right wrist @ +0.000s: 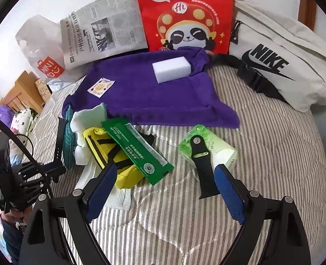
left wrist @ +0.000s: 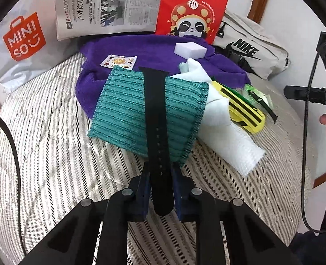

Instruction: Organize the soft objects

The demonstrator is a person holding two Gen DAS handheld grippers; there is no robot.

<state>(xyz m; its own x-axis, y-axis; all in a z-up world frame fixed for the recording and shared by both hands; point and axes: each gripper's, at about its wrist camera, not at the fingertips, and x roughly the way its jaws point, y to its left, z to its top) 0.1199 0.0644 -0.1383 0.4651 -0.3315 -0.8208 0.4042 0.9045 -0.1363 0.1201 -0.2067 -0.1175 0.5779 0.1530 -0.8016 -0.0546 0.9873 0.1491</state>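
The left tongs (left wrist: 160,190) pinch a black watch strap (left wrist: 156,119) with holes between their blue pads (left wrist: 143,196); the strap rises from the grip and lies across a teal ribbed cloth (left wrist: 127,112). The right tongs (right wrist: 165,190) stand spread wide above the striped bed cover (right wrist: 273,154) with nothing between them; one pad is just beside the end of a second, shorter black strap piece (right wrist: 201,165), which rests on a green-and-white wrapped roll (right wrist: 218,148).

Near the right tongs' other pad lie a yellow pouch with black stripes (right wrist: 101,148), a green sachet (right wrist: 138,148) across it, and a white cloth (right wrist: 90,114) beside the teal one. Beyond these a purple towel (right wrist: 152,97) is spread on the bed, carrying a white sponge block (right wrist: 171,70) and a small fruit-printed packet (right wrist: 100,86).

Farthest back, against the wall, stand a Miniso plastic bag (left wrist: 24,44), a folded newspaper (left wrist: 105,6), a red panda-printed paper bag (right wrist: 185,15) and a pale Nike waist bag (right wrist: 280,66).
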